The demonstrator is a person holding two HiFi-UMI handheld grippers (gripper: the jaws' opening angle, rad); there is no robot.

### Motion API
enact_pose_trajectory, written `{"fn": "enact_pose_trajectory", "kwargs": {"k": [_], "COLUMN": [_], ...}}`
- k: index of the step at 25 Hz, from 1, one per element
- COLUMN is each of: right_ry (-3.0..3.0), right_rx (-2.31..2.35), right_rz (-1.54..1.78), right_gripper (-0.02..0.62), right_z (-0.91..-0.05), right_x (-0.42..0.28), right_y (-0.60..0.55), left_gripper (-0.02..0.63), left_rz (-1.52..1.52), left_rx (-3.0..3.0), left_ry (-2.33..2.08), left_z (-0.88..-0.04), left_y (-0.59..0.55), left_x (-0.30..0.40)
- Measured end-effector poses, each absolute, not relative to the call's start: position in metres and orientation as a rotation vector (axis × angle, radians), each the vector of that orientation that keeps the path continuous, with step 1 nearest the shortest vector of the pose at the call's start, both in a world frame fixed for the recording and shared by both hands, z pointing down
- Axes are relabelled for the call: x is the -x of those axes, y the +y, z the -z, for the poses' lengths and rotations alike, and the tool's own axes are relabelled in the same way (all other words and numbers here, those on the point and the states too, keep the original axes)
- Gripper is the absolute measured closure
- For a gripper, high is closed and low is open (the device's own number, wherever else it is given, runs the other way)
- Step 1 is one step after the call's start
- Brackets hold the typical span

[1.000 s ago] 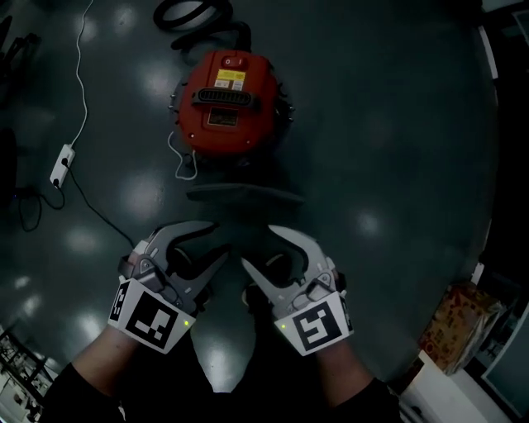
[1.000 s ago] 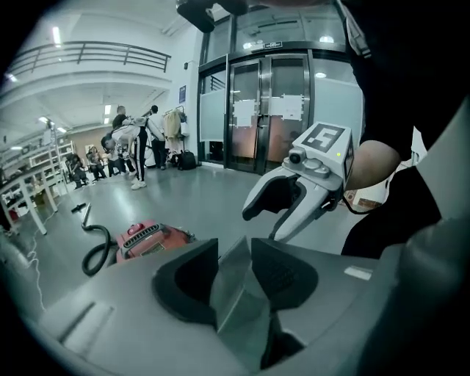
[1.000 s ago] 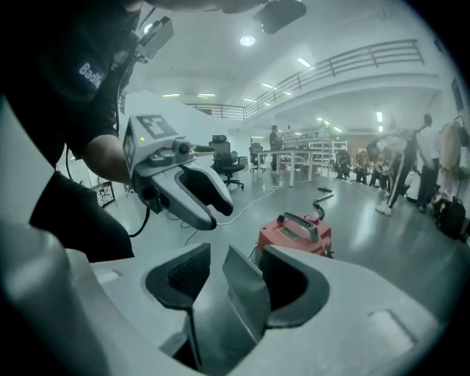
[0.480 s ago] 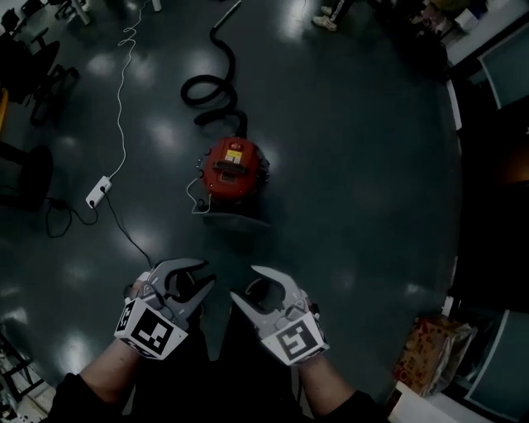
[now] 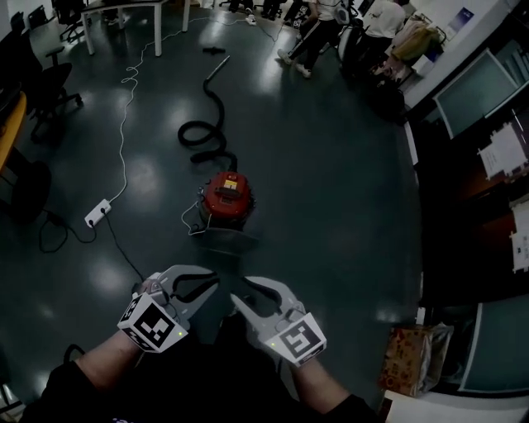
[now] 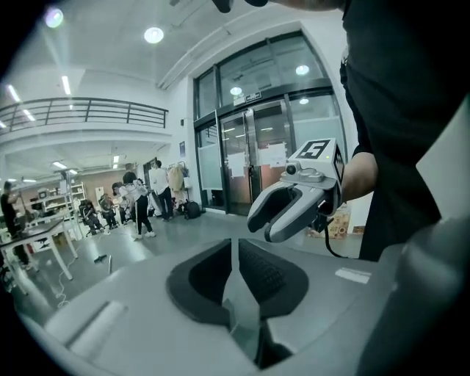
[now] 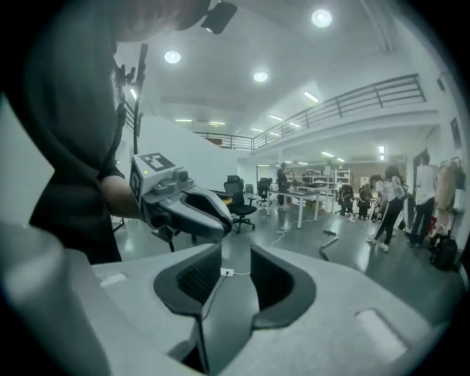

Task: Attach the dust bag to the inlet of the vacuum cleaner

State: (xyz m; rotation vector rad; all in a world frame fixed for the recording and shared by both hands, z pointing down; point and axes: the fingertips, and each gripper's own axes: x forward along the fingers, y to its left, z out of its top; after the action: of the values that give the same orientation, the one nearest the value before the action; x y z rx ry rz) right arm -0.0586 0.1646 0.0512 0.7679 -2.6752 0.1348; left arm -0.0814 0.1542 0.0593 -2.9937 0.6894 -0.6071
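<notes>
Where the dark glossy floor (image 5: 331, 206) opens out at mid-room, the red canister vacuum cleaner (image 5: 227, 197) stands upright, its top facing the ceiling. A dark, flat, curved piece (image 5: 225, 240) lies on the floor just on its near side; what it is cannot be told. The black hose (image 5: 201, 136) leaves the far side of the vacuum cleaner, coils once and runs on to a wand tip (image 5: 216, 64) farther off. A white cable (image 5: 126, 116) trails along the left to a power strip (image 5: 97, 213).

Both grippers are held side by side at the near edge, well apart from the vacuum cleaner and clear of the floor.
- The left gripper (image 5: 208, 294) has just been closing. Its pads stand a thin slit apart, with nothing between them.
- The right gripper (image 5: 240, 291) has also just been closing. Its jaws stand at a moderate gap, with nothing between them.

Farther out, a group of people (image 5: 331, 25) stands at the far end, an office chair (image 5: 51, 83) is at the far left, and a printed cardboard box (image 5: 409, 359) sits at the near right.
</notes>
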Motion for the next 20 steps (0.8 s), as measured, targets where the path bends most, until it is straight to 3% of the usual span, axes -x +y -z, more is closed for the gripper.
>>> {"fn": "enact_pose_trajectory", "kwargs": {"k": [12, 20], "right_ry": [-2.837, -2.948], "right_rx": [-0.798, -0.810], "right_rz": [-0.164, -0.184], "right_gripper": [0.588, 0.594], "right_z": [0.002, 0.021], "right_x": [0.060, 0.025], "right_y": [0.232, 0.243], "left_gripper": [0.603, 0.604], "left_rz": [0.462, 0.449], "left_rx": [2.946, 2.923], "left_ry": [0.712, 0.771], "left_z": [0.006, 0.021], "left_y": [0.229, 0.243], "left_x": [0.074, 0.033]}}
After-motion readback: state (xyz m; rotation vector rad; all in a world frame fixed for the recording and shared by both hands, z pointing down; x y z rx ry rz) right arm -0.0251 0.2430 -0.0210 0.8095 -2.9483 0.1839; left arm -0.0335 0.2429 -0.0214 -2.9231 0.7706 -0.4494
